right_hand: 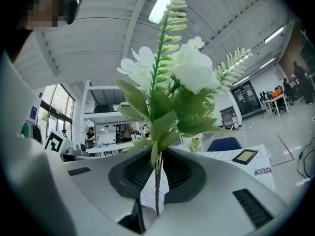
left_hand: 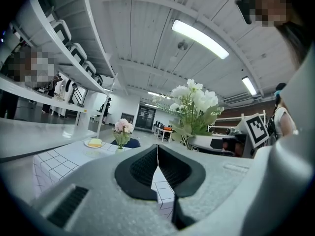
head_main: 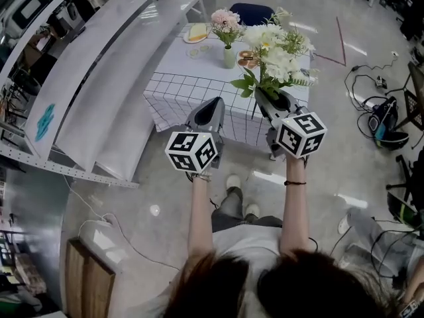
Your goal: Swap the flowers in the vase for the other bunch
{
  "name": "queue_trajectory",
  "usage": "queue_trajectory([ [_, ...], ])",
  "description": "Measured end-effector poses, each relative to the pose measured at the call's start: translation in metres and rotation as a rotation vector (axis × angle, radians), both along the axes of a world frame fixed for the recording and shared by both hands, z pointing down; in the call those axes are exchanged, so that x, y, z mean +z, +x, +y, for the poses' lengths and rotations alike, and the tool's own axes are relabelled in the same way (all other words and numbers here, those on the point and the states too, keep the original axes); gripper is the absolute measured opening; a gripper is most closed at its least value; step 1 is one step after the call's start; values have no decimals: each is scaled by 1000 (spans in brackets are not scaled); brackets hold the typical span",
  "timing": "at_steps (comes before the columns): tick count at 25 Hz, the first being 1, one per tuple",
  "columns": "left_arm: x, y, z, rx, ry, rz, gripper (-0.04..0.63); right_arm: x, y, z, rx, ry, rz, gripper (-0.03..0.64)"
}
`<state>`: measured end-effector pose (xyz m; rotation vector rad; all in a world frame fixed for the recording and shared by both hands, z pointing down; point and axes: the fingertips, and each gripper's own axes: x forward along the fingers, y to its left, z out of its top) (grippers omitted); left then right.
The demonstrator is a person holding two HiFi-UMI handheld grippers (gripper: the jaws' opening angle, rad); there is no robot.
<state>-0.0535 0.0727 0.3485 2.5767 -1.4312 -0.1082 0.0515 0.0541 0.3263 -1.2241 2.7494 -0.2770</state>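
Far half of the table (head_main: 173,85): vase (head_main: 229,57) w/ pink bunch (head_main: 226,20) in it, upright, stems vertical. Pink is in the vase, so no part of the swap is done yet.

Left gripper (head_main: 213,103): jaws pressed together, nothing btwn them; its own view shows the pads meeting on a thin line. Right gripper (head_main: 267,99): pinching the thin stem of the white bunch (head_main: 275,50). In the right gripper view the stem runs straight up btwn the jaws w/ blooms above, so the bunch is upright and the gripper approx level.

Key relation: vase is ahead of both grippers and well apart from them. Head view puts it btwn the two gripper lines, closer to the left one. Left gripper view has the pink bunch (left_hand: 123,128) just left of its jaw line, w/ the white bunch off to the right. Left = nearer + free, so my read is that left does the pull and right waits w/ the replacement.

Judgement on the next move: left must open before it reaches. It should come in level from the front, close on the pink stems just above the vase rim, then lift straight up along the stem axis. Risk: vase looks small and light, so it could tip or ride up w/ the stems, and there's no spare hand to steady it. Plate (head_main: 197,33) sits behind-left of the vase, prob not in the path.
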Motion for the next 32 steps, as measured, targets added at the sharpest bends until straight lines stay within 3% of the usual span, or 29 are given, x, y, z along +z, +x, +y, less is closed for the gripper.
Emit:
queue_trajectory([
  [6, 16, -12, -41, 29, -43, 3, 14, 10, -4, -37, 31, -27, 2, 54],
  [32, 21, -35, -182, 156, -31, -25, 14, 24, -24, -163, 150, -58, -11, 54],
])
